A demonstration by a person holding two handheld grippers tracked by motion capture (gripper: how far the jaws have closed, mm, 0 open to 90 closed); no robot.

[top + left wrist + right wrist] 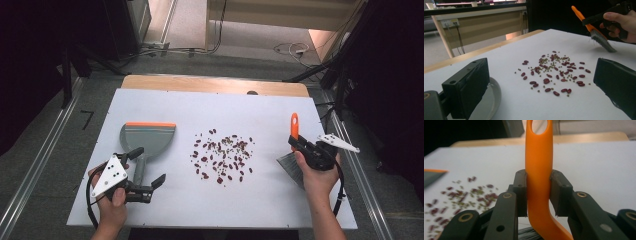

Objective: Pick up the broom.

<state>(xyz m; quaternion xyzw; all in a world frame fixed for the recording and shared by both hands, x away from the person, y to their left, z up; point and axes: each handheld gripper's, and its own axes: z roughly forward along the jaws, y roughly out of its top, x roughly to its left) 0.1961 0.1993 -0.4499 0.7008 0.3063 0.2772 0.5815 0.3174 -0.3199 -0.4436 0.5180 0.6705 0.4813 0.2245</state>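
Orange brush (294, 131) clamped in right gripper (303, 146), near table edge (334, 165).

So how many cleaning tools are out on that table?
2. A grey dustpan with an orange edge lies left of the scattered beans, its handle between the open left gripper's jaws. An orange-handled brush is clamped in the right gripper.

Left hand (112, 202): at 7 o'clock of the table, wrapped around the gripper body.
Left gripper (148, 166): jaws spread wide, nothing between them, pointing toward 1 o'clock.
Right hand (317, 176): at 4 o'clock, forearm entering from the bottom edge.
Right gripper (539, 195): jaws clamped on both sides of the orange brush handle (538, 170), pointing toward 11 o'clock.
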